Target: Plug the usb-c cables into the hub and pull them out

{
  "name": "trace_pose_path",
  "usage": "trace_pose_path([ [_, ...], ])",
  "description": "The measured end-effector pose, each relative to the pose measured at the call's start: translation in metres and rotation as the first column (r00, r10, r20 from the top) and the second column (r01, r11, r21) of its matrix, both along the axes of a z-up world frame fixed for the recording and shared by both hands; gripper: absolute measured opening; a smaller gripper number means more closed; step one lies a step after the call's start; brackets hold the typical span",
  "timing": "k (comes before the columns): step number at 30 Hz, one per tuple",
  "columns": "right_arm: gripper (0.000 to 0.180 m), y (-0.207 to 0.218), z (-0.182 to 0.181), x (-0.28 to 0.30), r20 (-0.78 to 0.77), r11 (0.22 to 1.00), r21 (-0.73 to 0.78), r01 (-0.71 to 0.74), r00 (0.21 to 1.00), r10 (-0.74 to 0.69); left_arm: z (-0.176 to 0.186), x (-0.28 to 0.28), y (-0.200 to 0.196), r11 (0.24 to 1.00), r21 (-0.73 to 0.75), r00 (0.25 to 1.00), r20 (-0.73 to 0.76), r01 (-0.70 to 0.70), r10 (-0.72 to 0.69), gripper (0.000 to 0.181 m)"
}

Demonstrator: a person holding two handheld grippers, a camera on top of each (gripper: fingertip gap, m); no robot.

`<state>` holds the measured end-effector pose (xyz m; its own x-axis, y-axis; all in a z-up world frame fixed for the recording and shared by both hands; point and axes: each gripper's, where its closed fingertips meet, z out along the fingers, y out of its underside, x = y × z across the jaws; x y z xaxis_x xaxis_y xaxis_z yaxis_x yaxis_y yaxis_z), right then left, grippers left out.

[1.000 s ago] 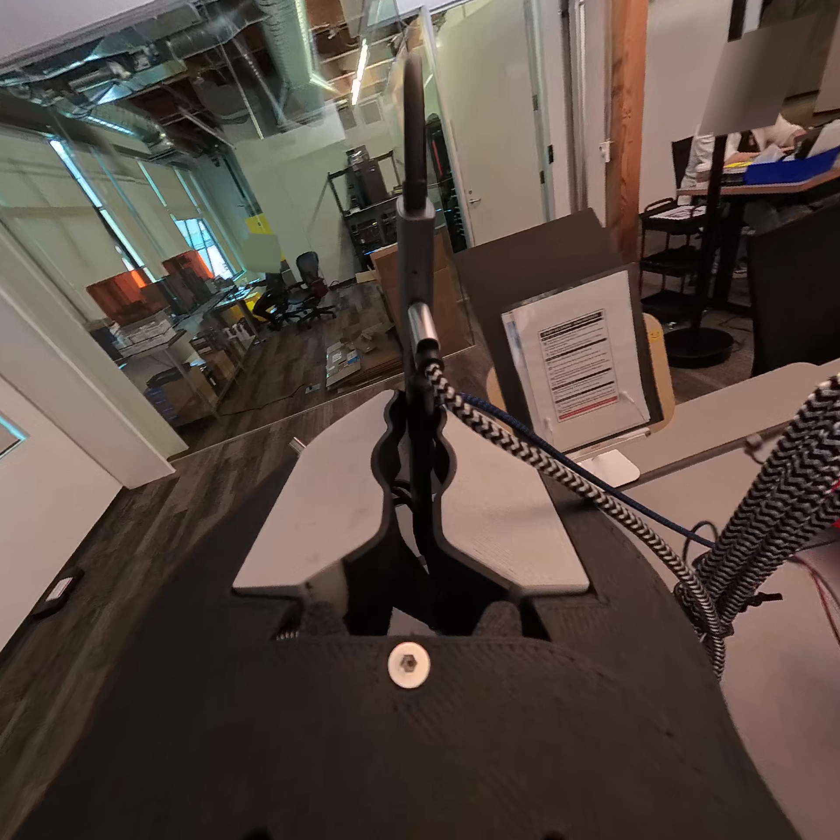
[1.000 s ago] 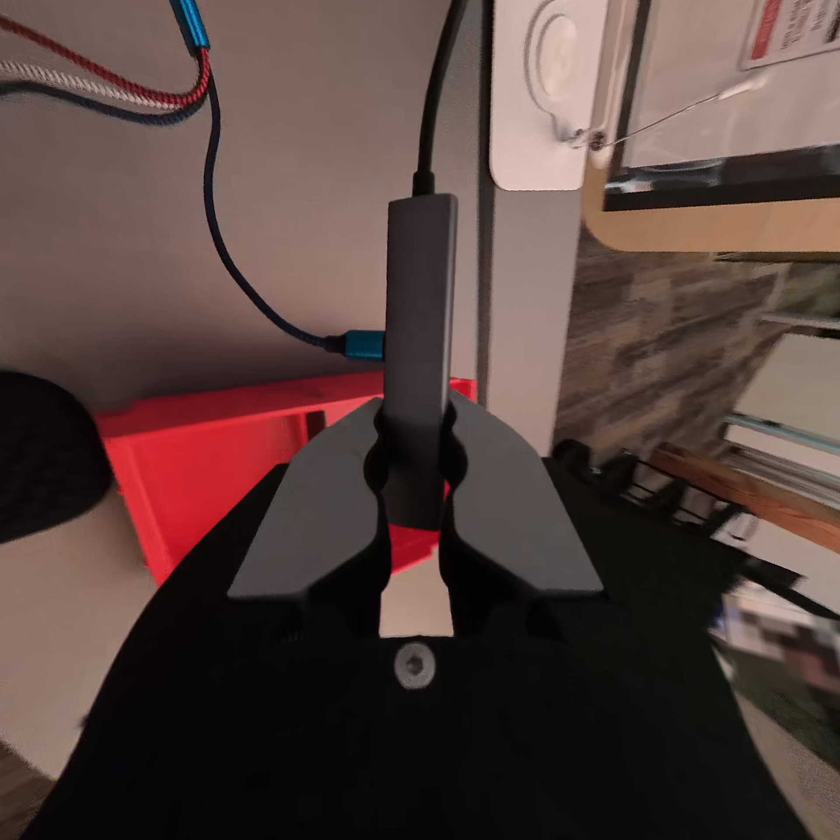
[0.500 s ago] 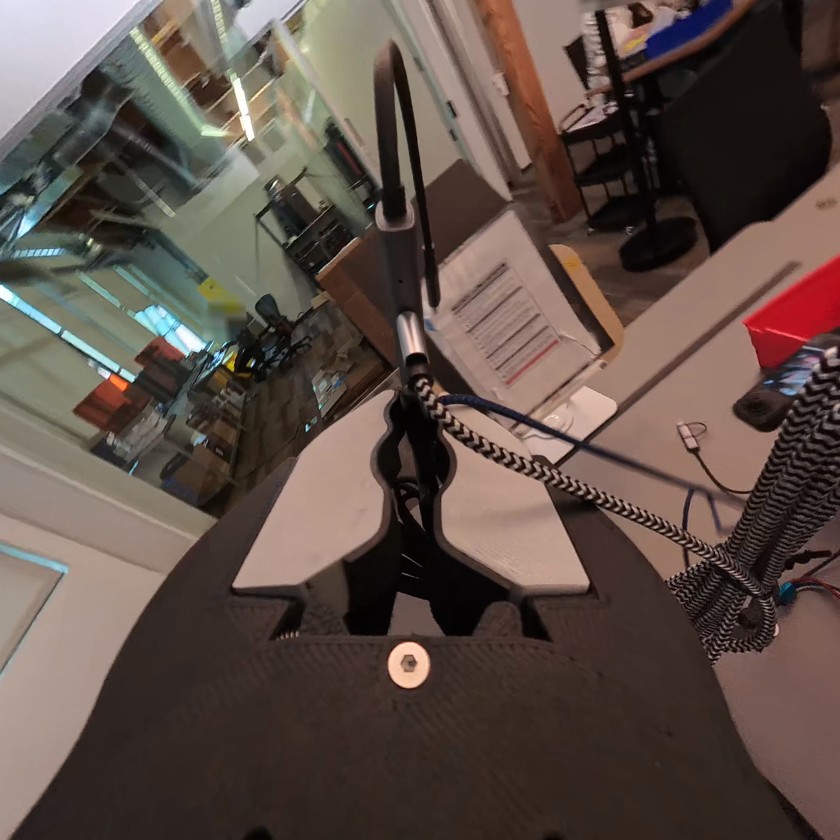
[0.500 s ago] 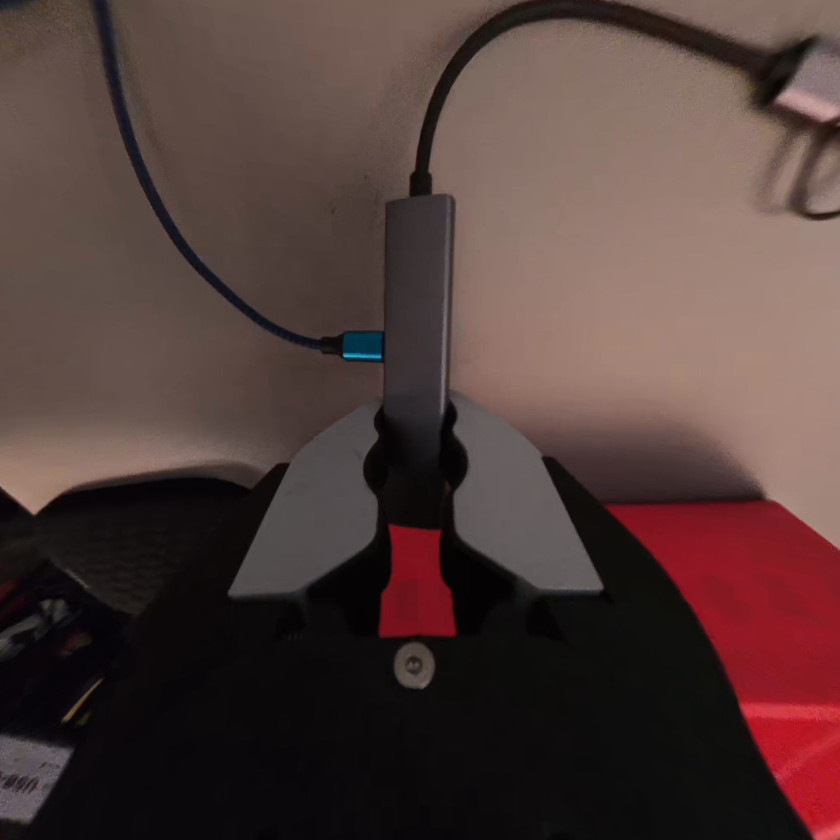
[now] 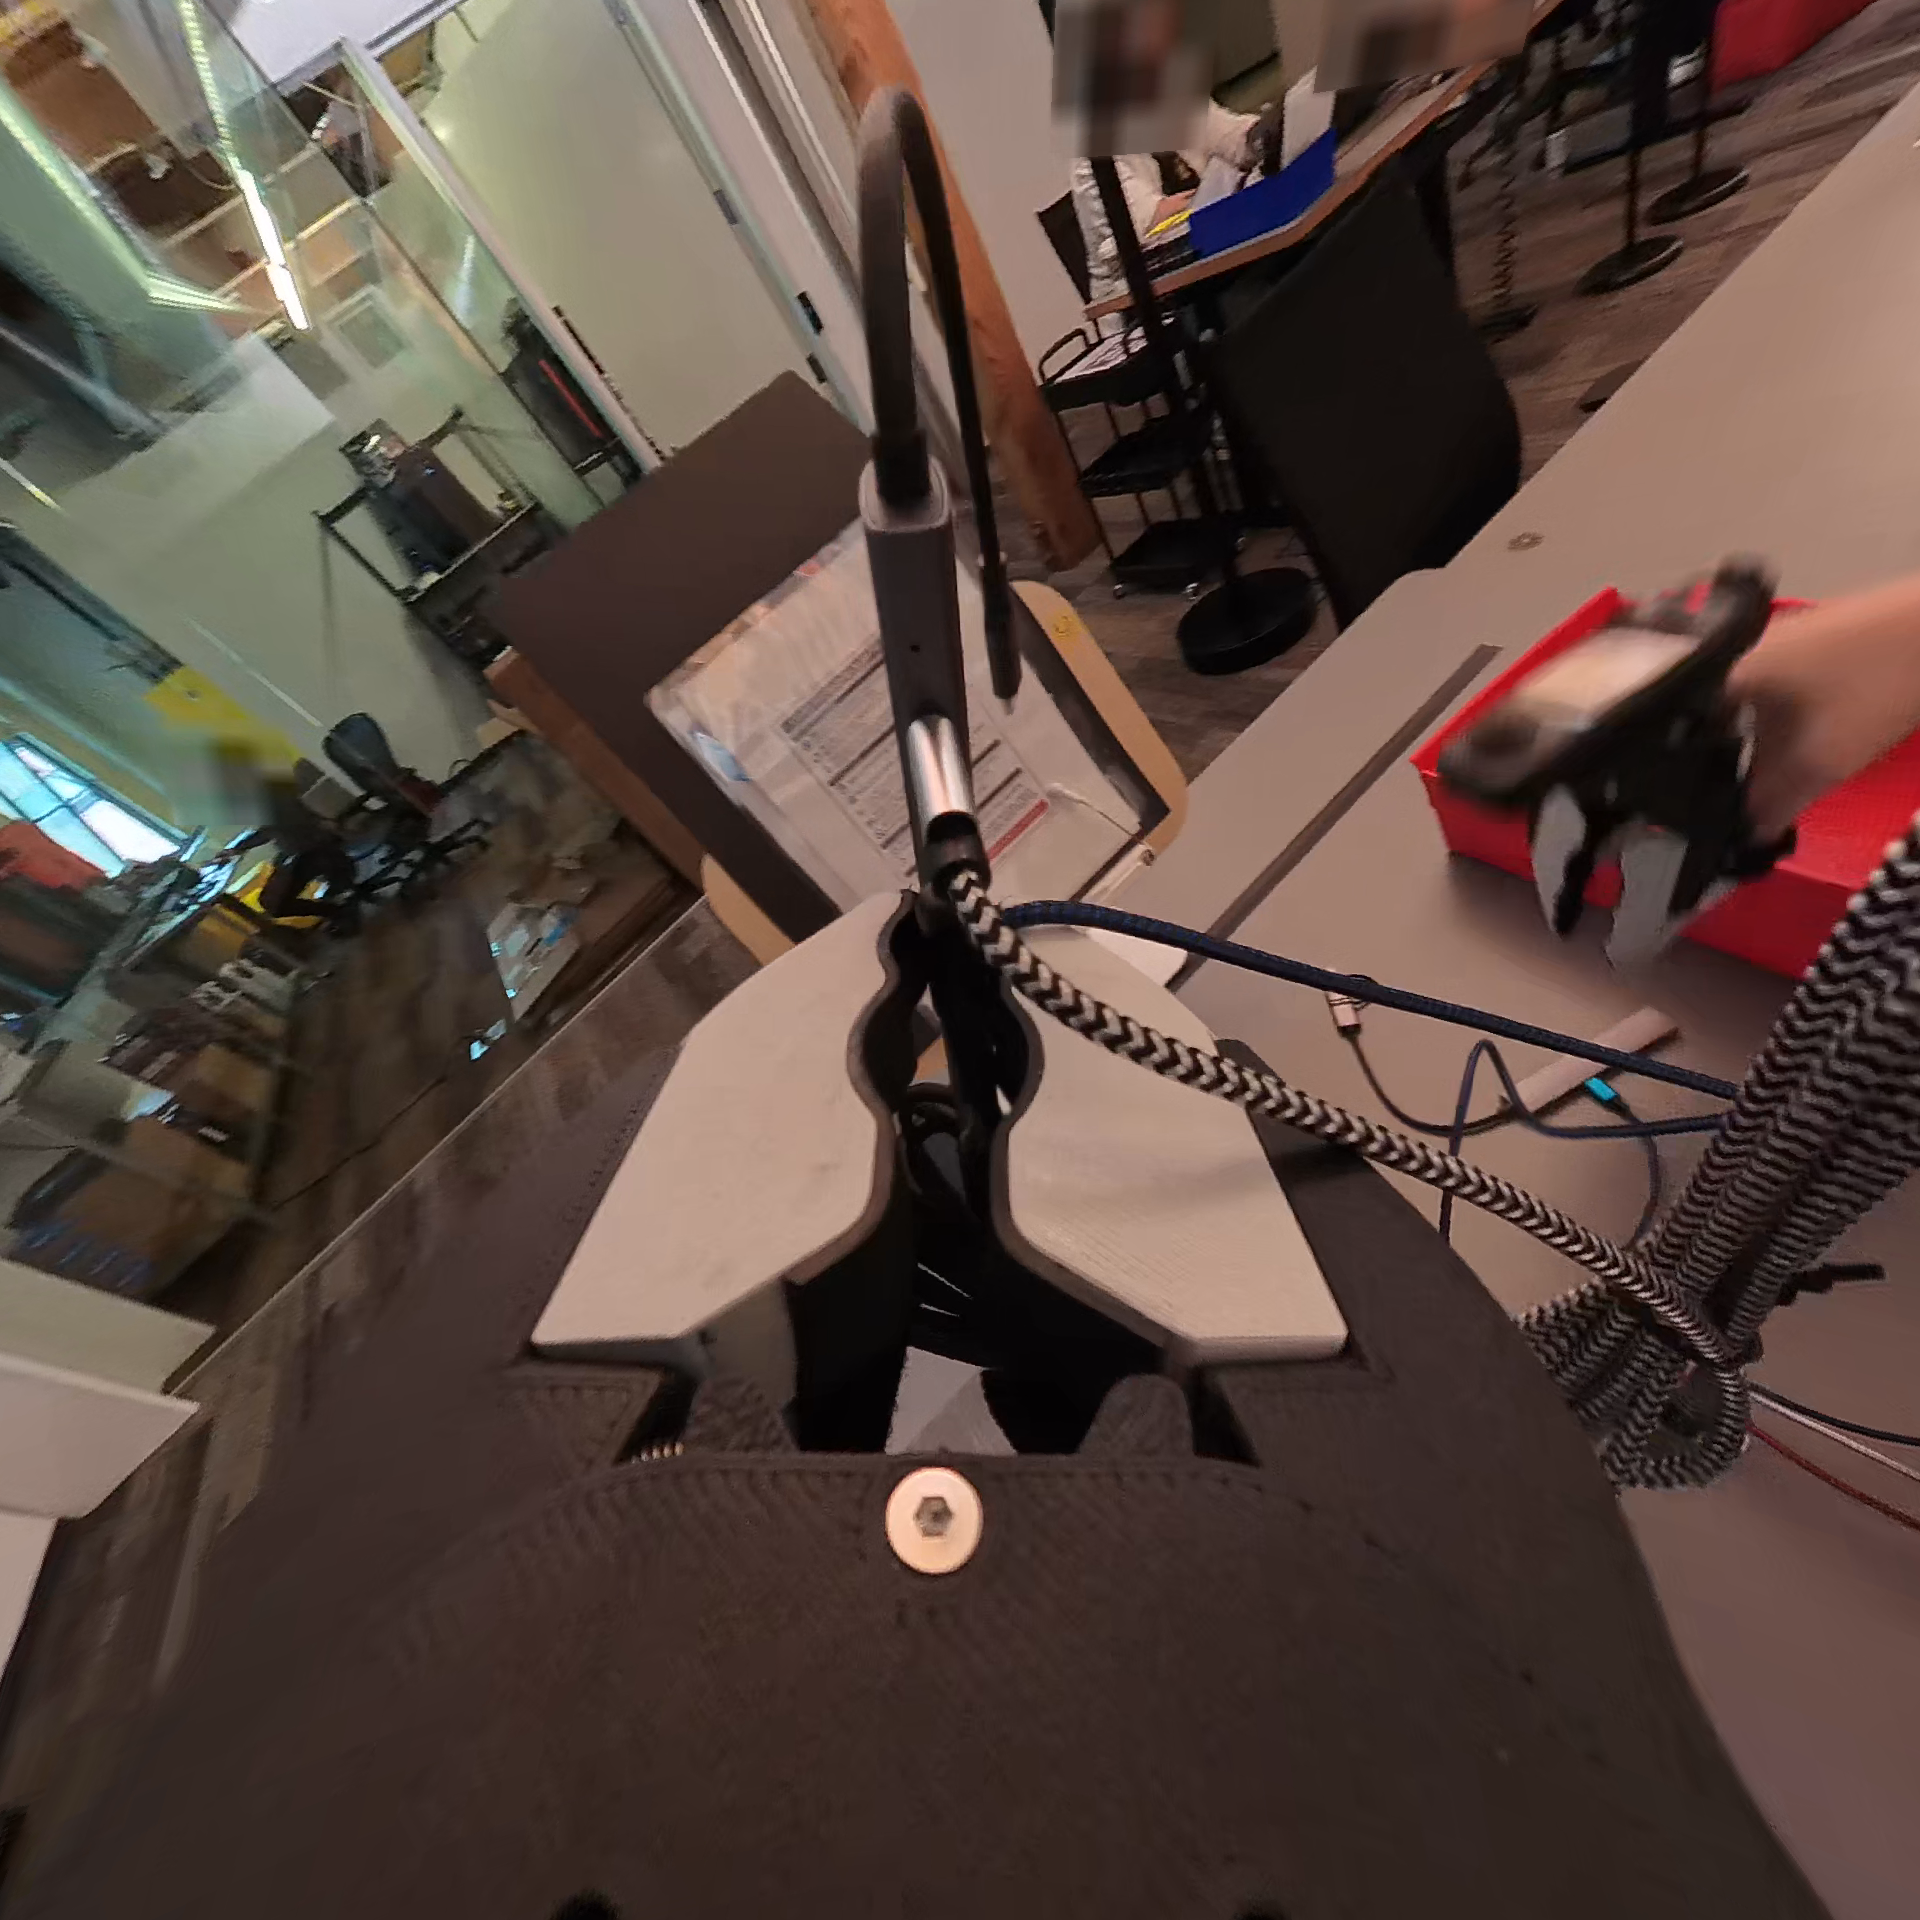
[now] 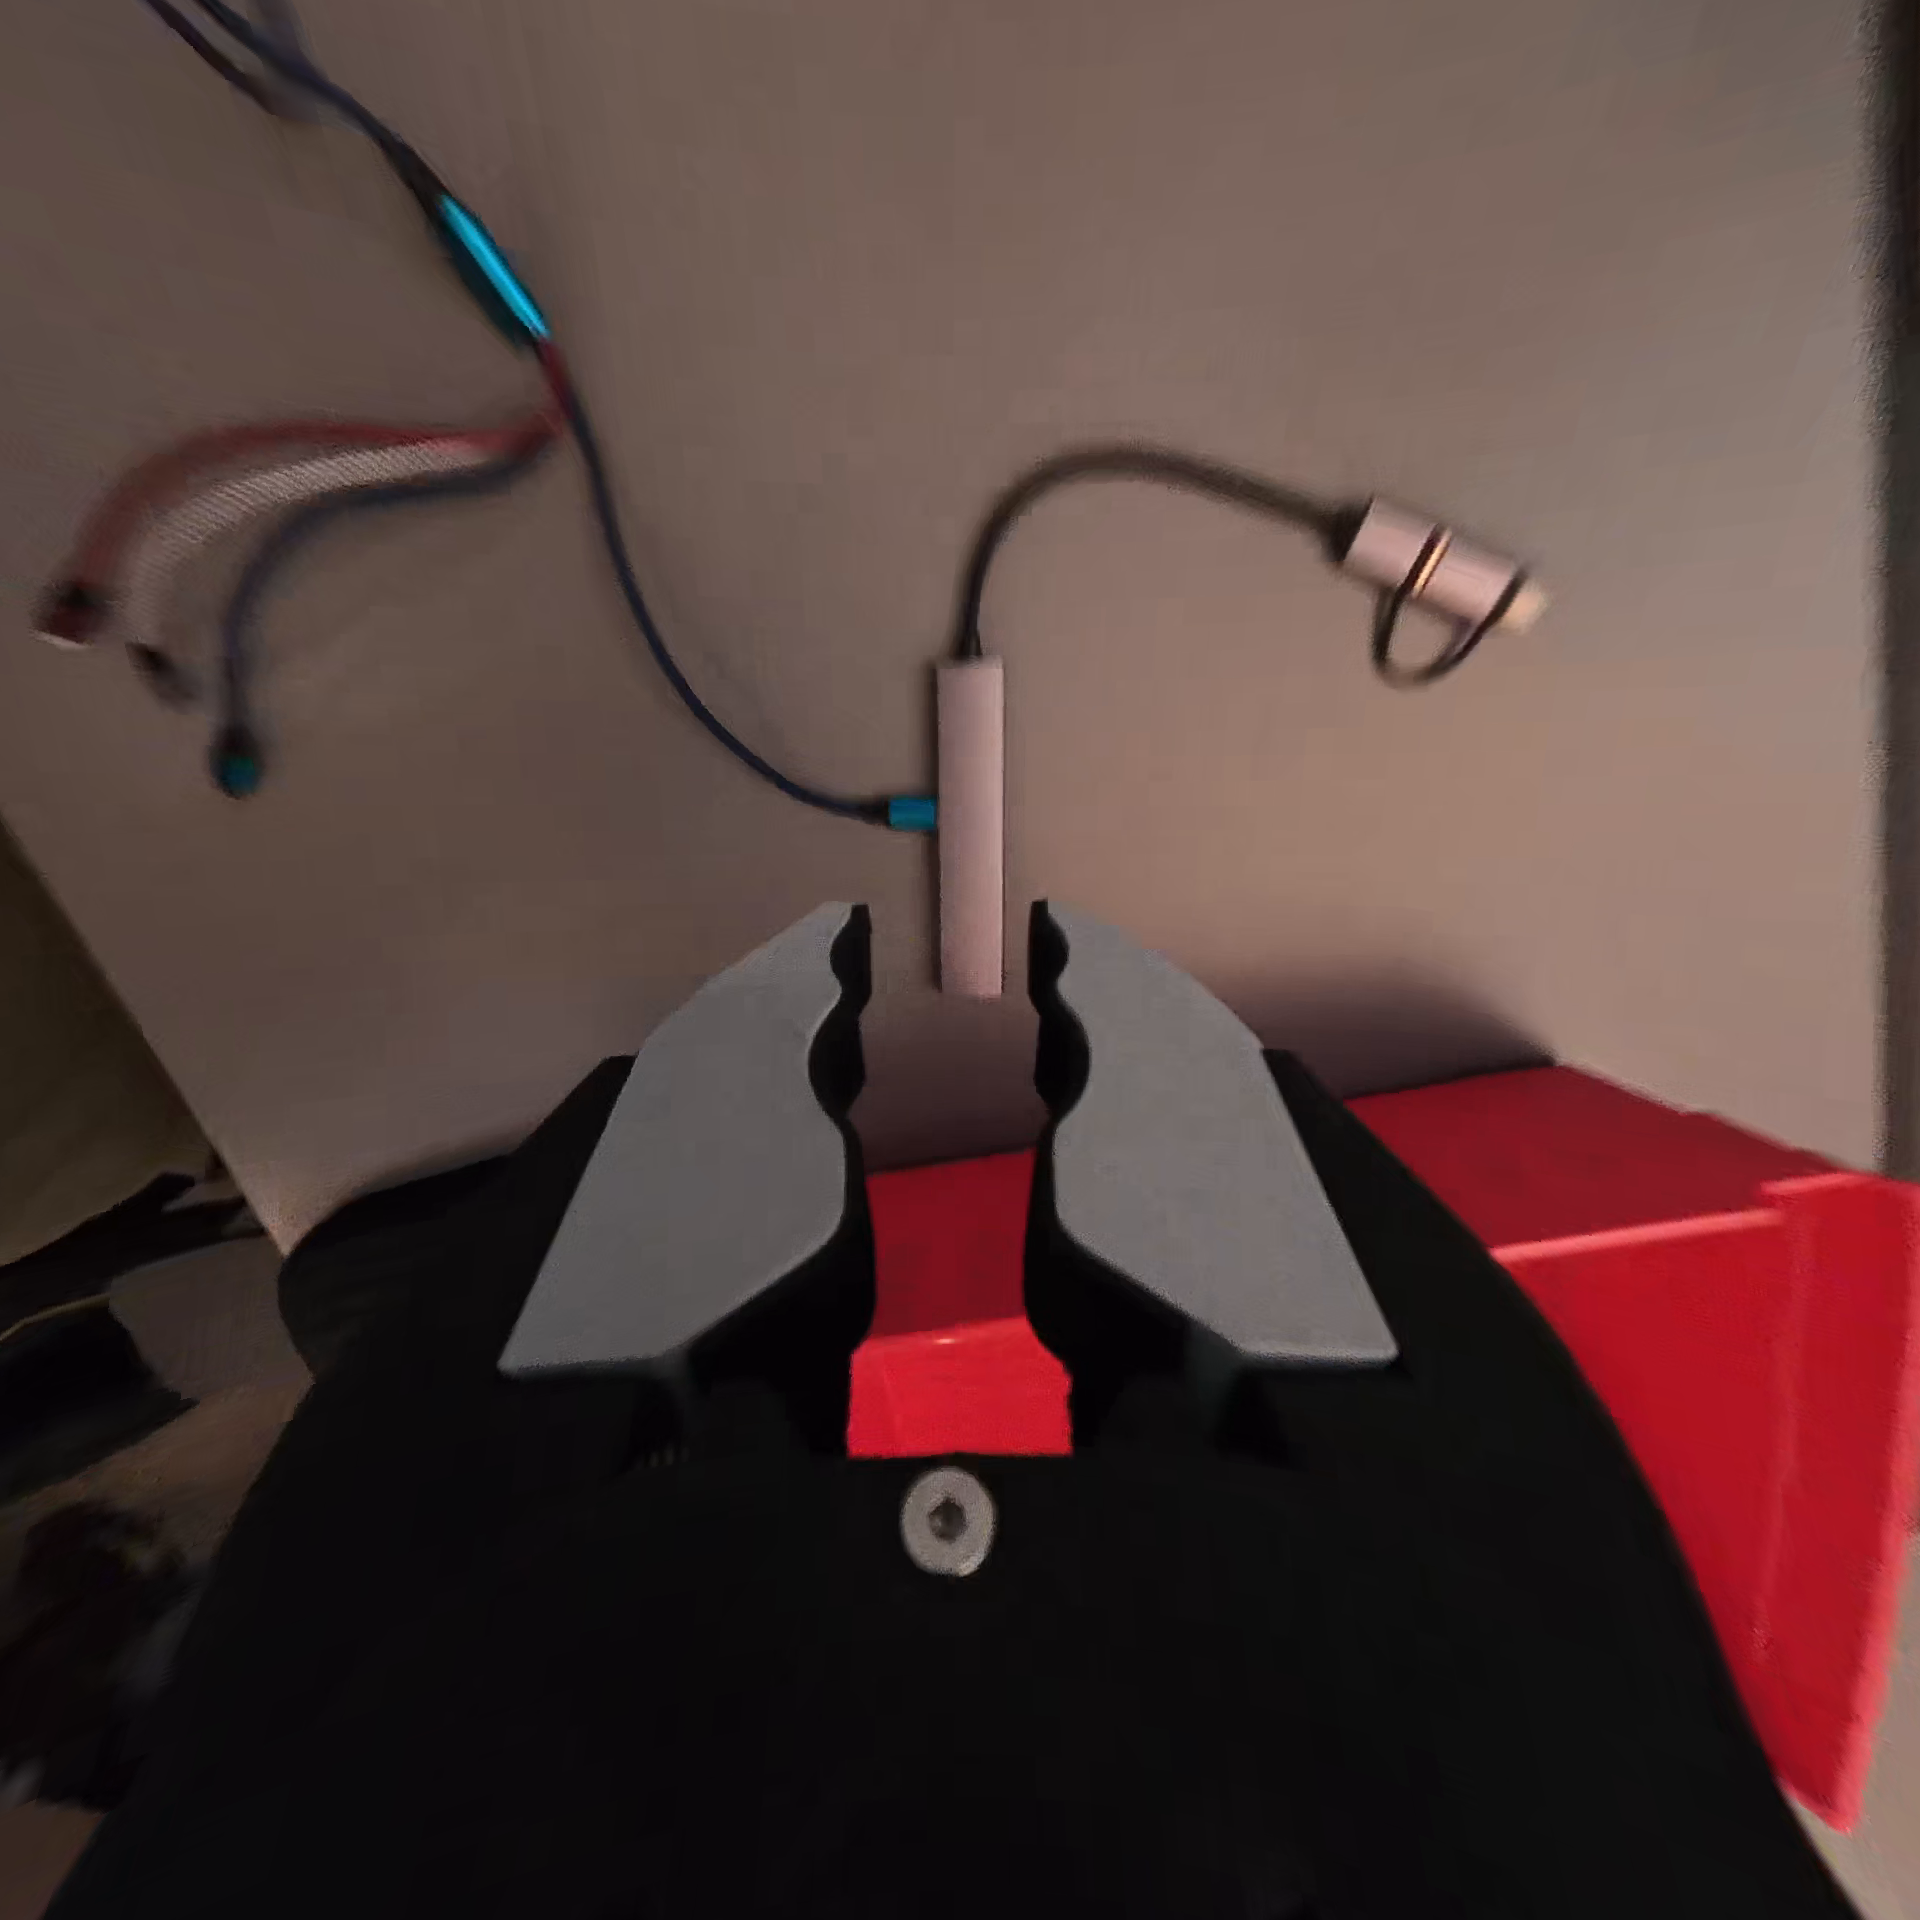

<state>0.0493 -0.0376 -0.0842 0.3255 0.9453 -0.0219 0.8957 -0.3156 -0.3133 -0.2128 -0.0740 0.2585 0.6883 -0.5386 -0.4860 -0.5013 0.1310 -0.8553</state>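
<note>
My left gripper (image 5: 940, 914) is shut on a dark grey hub (image 5: 909, 613) and holds it up in the air, its black lead looping over the top. A black-and-white braided cable (image 5: 1195, 1081) is plugged into this hub by a silver plug (image 5: 940, 769) and hangs off to the right. A second, lighter hub (image 6: 971, 831) lies on the grey table (image 6: 1351, 312) with a blue cable's teal plug (image 6: 914, 808) in its side. My right gripper (image 6: 945, 925) is open and empty above that hub's near end, not touching it. It also shows in the left wrist view (image 5: 1605, 904).
A red bin (image 6: 1558, 1299) sits on the table under and right of my right gripper. Loose red, white and blue cable ends (image 6: 156, 644) lie at the left. A sign stand (image 5: 914, 727) stands at the table's far end. People sit at a desk (image 5: 1247, 229) beyond.
My right gripper has let go of the lighter hub, opened and drawn back, leaving it on the table. My left gripper, still holding its hub, has swung so the table shows.
</note>
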Motion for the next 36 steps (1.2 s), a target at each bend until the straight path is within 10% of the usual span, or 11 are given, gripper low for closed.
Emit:
trace_pose_path([
  [1,0.029,-0.003,0.026,-0.012,-0.070,0.998,0.052,-0.027,0.997,0.030,-0.005,0.003,0.001,1.000,-0.001,1.000,0.000,0.011,-0.011,0.010],
  [7,0.030,-0.064,0.208,-0.141,-0.556,0.839,0.528,-0.134,0.692,0.460,-0.037,0.024,0.004,0.993,-0.006,0.993,0.000,0.119,-0.119,0.010],
  [13,0.040,-0.067,0.295,-0.199,-0.634,0.720,0.691,0.070,0.536,0.557,-0.066,0.041,0.003,0.971,-0.064,0.970,0.102,0.230,-0.223,0.010],
  [19,0.049,-0.062,0.288,-0.219,-0.704,0.828,0.559,-0.048,0.499,0.505,-0.098,0.059,-0.013,0.912,-0.132,0.920,0.111,0.388,-0.376,0.011],
  [25,0.016,-0.075,0.267,-0.223,-0.651,0.807,0.550,-0.215,0.495,0.575,-0.110,0.071,-0.032,0.823,-0.177,0.840,0.173,0.540,-0.514,0.010],
  [36,0.012,-0.093,0.268,-0.221,-0.647,0.790,0.543,-0.283,0.459,0.609,-0.115,0.073,-0.046,0.749,-0.163,0.748,0.349,0.642,-0.564,0.022],
])
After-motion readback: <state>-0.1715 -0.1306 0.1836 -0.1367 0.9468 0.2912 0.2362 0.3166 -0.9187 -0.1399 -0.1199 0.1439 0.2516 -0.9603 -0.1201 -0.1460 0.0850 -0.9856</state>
